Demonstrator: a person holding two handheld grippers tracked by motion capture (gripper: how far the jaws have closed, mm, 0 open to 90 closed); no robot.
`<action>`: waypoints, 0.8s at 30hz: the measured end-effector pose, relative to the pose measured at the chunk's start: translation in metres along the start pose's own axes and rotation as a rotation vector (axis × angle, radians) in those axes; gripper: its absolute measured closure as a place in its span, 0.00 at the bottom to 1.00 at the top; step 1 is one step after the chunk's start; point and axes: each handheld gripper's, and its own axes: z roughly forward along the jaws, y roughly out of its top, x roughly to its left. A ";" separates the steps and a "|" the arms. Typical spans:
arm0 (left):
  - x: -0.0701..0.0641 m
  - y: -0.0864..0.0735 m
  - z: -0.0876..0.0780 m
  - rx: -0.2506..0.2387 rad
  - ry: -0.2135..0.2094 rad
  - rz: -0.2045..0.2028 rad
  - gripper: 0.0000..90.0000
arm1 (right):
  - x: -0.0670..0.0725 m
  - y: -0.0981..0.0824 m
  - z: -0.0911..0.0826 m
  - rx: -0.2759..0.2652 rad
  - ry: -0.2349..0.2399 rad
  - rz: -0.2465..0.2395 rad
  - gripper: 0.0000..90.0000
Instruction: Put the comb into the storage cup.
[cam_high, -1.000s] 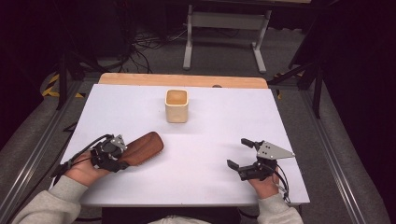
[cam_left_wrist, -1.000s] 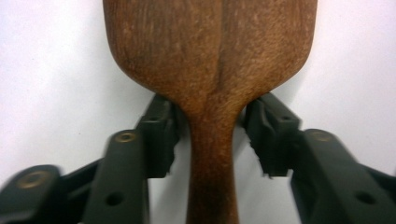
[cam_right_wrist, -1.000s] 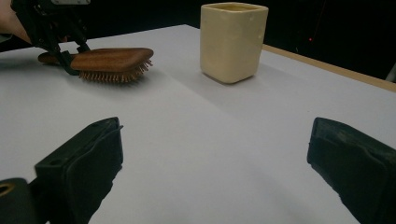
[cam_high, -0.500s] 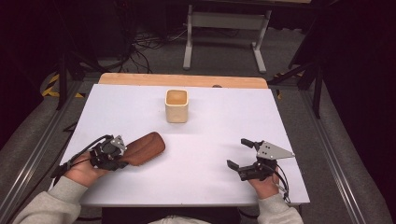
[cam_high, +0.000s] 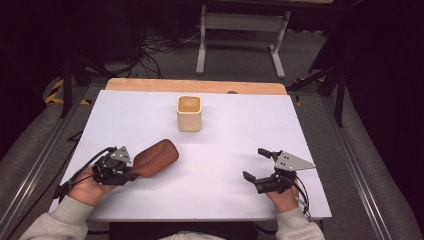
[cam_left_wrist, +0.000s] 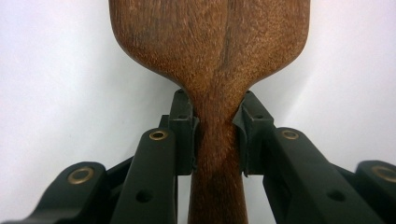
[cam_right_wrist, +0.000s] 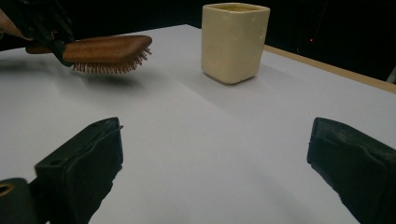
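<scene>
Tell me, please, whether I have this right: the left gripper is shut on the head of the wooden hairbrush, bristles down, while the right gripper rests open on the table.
Not quite: the left gripper is shut on the handle of the wooden hairbrush, just below the head, as the left gripper view shows. The rest holds: bristles down, and the right gripper rests open on the table.

Bright, even light fell from overhead onto the white table (cam_high: 225, 165), while the floor and the room past its far edge sat in near darkness. Shadows were soft: a faint one lay under the raised hairbrush (cam_right_wrist: 105, 49), another beside the cream cup (cam_right_wrist: 235, 42) toward the table's right edge. In the left gripper view the wood grain was crisp, the tabletop washed out. In the right gripper view the nearest black jaws were blurred and the picture grainy.
</scene>
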 end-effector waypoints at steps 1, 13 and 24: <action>-0.001 0.000 -0.002 -0.015 -0.007 -0.006 0.81 | 0.000 0.000 0.000 -0.001 0.001 0.000 0.05; -0.017 -0.004 -0.014 -0.224 0.013 -0.025 0.81 | 0.003 0.004 0.004 0.014 0.017 -0.007 0.05; -0.032 -0.007 -0.020 -0.427 0.017 -0.017 0.81 | 0.014 0.024 0.013 0.021 0.067 -0.037 0.05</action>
